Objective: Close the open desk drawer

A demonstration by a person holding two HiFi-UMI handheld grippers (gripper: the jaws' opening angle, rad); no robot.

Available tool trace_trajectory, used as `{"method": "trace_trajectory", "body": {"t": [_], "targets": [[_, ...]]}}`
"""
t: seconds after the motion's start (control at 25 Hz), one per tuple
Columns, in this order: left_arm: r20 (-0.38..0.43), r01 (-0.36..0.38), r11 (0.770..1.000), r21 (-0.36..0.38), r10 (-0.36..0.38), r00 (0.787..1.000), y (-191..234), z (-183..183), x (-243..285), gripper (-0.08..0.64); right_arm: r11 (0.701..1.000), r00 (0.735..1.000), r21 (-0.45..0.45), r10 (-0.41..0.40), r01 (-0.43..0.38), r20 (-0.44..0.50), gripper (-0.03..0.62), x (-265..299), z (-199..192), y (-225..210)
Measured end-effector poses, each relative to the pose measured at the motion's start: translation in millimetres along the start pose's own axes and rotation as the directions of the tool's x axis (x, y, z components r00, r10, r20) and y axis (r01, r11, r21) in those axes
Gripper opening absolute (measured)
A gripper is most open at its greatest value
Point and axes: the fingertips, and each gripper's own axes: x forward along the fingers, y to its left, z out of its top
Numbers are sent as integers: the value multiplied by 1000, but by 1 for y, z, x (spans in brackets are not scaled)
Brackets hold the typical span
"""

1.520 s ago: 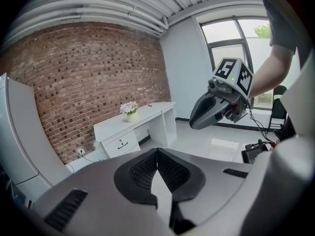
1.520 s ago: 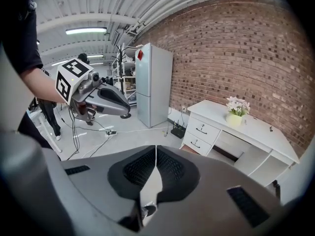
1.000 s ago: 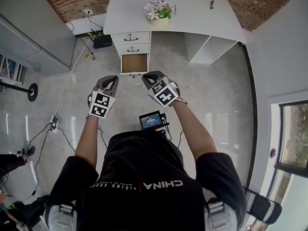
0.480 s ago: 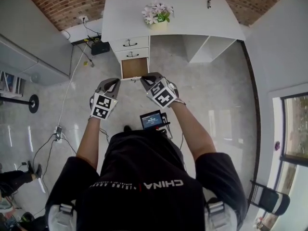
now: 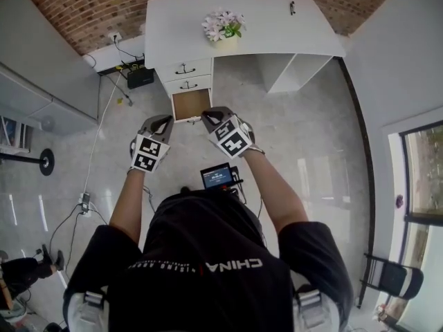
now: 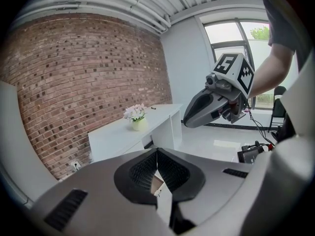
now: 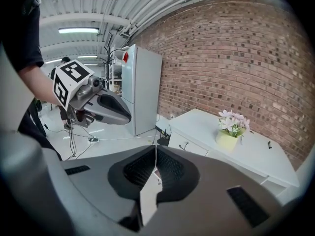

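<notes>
The left gripper (image 5: 160, 122) is hovering with its jaws pressed together on nothing, just short of the open drawer (image 5: 190, 104), lowest in the white desk (image 5: 277, 26); the right gripper (image 5: 210, 115), jaws likewise together, is hanging by the drawer's front edge

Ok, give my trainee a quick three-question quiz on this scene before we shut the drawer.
1. True or false: the left tool and the right tool both have their jaws shut on nothing.
2. Which drawer of the desk is open? A top, B middle, C bottom.
3. Fill in: the pot on the desk holds ____.
Key: 1 true. 2 C, the bottom drawer. 3 flowers.
</notes>
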Motion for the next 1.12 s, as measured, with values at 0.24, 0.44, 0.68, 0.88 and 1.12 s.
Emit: {"method": "trace_trajectory", "body": {"t": [0.24,0.44,0.68,0.88,1.12], "targets": [[-11,-2,1000,2,2,1000,7,-8,-5,12,1000,1000,-27,10,-10,-9,15,6,3,8],[-8,-4,1000,10,4,1000,10,-6,-9,12,999,1000,-38,10,-10,-9,15,6,6,10],[-17,3,1000,17,-3,1000,5,-8,-4,12,999,1000,-33,10,-10,-9,15,5,3,6],[-24,5,1000,13,-5,1000,-4,-7,2,12,1000,1000,-24,18,-18,-15,15,0,-7,3],[-51,29,999,-28,-30,998,-14,-6,28,12,999,998,2,46,-46,-37,15,2,-30,-17]]}}
